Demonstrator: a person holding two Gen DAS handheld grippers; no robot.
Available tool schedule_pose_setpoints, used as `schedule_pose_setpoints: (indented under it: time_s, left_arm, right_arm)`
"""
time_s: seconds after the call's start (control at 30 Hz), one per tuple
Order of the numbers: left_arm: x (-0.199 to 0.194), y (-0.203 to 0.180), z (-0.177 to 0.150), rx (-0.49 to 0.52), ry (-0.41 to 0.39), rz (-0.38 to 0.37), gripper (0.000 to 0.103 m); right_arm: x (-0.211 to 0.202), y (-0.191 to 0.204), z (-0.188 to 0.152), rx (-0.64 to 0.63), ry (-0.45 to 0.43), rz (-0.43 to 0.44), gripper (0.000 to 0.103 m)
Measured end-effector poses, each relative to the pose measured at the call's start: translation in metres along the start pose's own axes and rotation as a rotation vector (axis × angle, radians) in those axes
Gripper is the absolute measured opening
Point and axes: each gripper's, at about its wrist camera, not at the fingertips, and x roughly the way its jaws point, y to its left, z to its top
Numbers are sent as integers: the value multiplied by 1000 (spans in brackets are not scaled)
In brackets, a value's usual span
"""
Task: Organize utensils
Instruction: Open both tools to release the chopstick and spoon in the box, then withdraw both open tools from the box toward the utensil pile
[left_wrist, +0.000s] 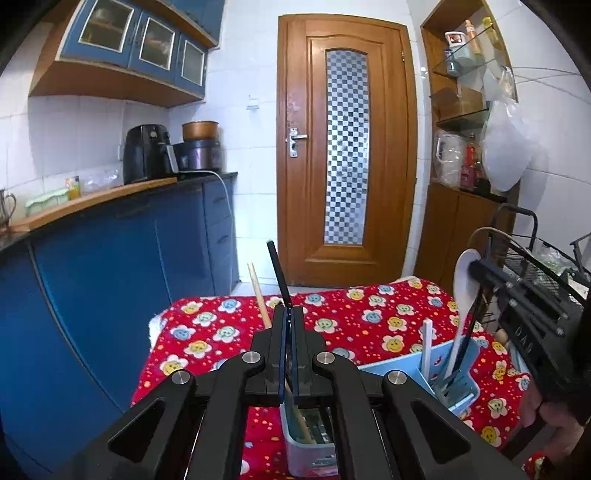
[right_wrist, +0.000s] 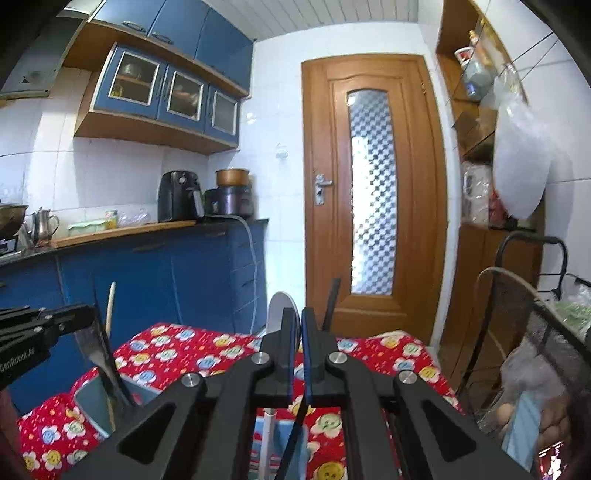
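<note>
Blue utensil caddy (left_wrist: 458, 373) with white spatula (left_wrist: 466, 280) upright inside.

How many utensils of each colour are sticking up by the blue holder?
Black utensils: 2
White utensils: 2
Wooden utensil: 1
Total: 5

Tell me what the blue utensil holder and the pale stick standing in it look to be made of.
Light blue utensil holder: seems moulded plastic, smooth, uniformly coloured, slotted wall. Pale round stick: looks like bare wood, tan and matte; possibly bamboo.
</note>
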Motion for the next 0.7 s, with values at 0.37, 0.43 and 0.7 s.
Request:
schedule_pose_setpoints:
  time_s: [0.37,0.43,0.7]
  left_arm:
    - [-15,-2,1,-29,3,-56,30]
    - [-21,-3,1,-30,-1,-59,32]
    - [-44,-1,-1,-53,6,-80,33]
  right_arm:
    - [-12,6,-1,52,44,109,17]
    - [-18,5,1,73,45,128,18]
    - [-44,0,4,121,77,165,19]
